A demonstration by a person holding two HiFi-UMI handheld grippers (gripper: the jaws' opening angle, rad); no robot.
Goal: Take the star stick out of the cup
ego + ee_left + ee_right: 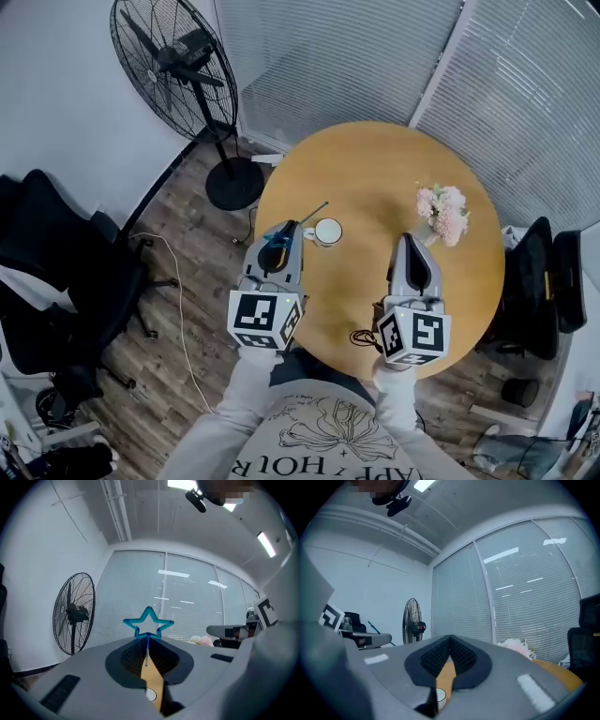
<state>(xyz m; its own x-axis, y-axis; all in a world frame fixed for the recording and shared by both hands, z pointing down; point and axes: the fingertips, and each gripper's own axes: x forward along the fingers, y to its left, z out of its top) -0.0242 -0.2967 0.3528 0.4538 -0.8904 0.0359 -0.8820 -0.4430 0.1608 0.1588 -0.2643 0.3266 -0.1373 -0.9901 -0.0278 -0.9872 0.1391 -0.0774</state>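
the left claw point(148, 639) is shut tight on the star stick point(149, 610), which stands up with the star on top and looks lifted out of the cup point(327, 232) just beside it, while the right claw point(450, 638), farther off, is shut on nothing.

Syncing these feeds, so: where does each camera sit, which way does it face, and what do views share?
Head view: on the head, steeply down at the table; shows left gripper, right gripper, sleeves.
Left gripper view: on that gripper, level toward the blinds; jaws shut on star stick.
Right gripper view: likewise; jaws shut, empty.
All three share fan, flowers, cup.
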